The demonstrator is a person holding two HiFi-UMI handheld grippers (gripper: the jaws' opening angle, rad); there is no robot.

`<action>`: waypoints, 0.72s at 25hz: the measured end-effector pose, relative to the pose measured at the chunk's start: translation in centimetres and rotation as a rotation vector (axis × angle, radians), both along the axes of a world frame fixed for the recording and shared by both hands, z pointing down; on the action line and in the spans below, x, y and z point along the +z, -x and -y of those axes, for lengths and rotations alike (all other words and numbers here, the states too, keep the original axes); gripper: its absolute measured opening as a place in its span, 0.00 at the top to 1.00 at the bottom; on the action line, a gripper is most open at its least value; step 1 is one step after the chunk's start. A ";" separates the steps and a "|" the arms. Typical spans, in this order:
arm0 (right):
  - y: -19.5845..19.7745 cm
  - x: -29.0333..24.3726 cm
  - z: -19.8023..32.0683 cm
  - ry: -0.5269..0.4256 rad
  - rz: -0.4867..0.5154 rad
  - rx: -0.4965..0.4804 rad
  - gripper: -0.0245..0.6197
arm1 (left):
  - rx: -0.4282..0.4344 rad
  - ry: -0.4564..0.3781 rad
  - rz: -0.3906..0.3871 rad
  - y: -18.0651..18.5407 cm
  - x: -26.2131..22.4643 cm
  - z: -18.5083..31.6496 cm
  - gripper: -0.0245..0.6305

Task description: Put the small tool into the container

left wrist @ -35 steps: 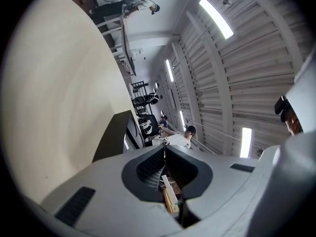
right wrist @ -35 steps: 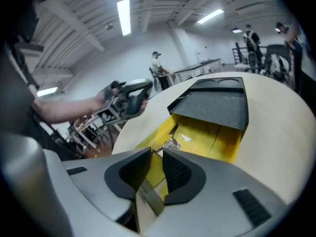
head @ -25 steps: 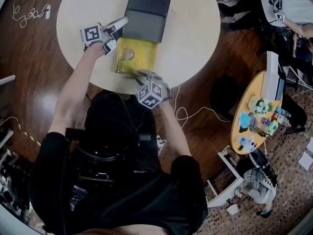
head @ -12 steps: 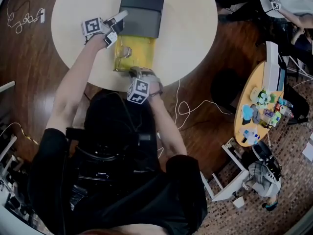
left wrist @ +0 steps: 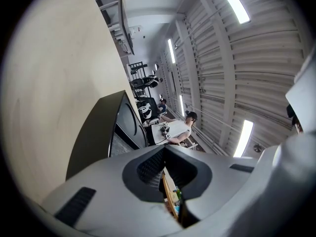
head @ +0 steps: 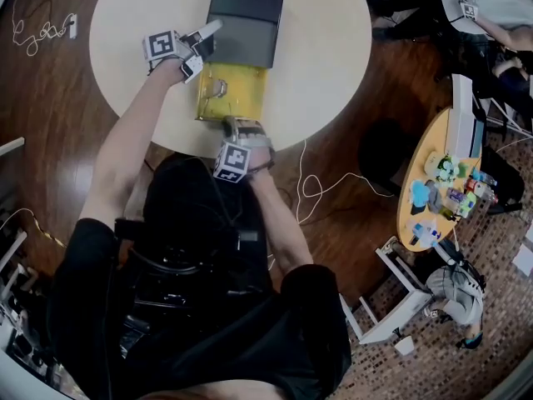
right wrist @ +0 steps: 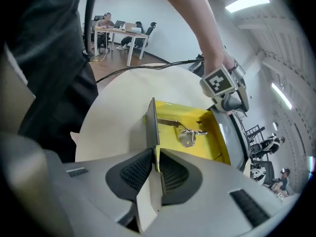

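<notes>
A round table (head: 325, 48) stands on a brown wood floor. On it sits a dark box (head: 246, 23) with a yellow drawer (head: 243, 94) pulled out of it, toward the person. Box and drawer together are the container.

The small tool (right wrist: 189, 133) is a shiny metal thing. It is in the container already: it lies on the yellow bottom of the drawer, on the side by the left arm. No gripper touches it.

The right gripper (right wrist: 155, 162) points steeply down at the near end of the drawer. Its jaws have just been closing, and the thin front wall of the drawer stands between them. Both dark pads press on that wall, so this gripper has a grip on the drawer.

The left gripper (left wrist: 164, 149) lies level, up by the left front corner of the dark box. Its tips are just beside the box. I cannot tell if they touch it. Its jaws are pressed together at the tips and there is nothing between them.

The person wears black and leans over the table edge, with both bare arms reaching out. White cords lie on the floor near the table. Off to the right is a smaller table (head: 416, 186) with many bright little things on it
</notes>
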State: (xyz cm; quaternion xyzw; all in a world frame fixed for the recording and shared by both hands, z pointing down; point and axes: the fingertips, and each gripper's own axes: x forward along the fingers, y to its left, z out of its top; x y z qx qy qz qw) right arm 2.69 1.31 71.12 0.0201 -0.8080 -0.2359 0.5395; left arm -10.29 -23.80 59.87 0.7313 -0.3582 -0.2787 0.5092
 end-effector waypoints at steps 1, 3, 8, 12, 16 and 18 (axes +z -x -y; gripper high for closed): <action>0.1 -0.2 0.3 -0.012 -0.002 0.001 0.87 | 0.001 0.000 -0.008 -0.1 -0.1 0.0 0.97; 0.3 -0.1 0.4 -0.019 -0.010 -0.005 0.87 | 0.002 0.007 -0.033 -0.4 -0.3 -0.1 0.97; 0.7 -0.5 2.1 -0.065 -0.010 0.023 0.87 | 0.000 -0.002 -0.033 -0.3 -0.4 -0.1 0.97; 1.6 -1.7 4.5 -0.086 0.003 0.051 0.91 | 0.001 -0.001 -0.024 -0.2 -0.1 -0.2 0.97; 1.6 -0.8 4.9 -0.014 -0.019 0.066 0.91 | 0.001 0.021 -0.003 -0.1 0.3 -0.3 0.97; 1.6 -0.3 4.8 -0.013 -0.023 0.067 0.91 | 0.002 0.033 -0.009 -0.1 0.4 -0.4 0.97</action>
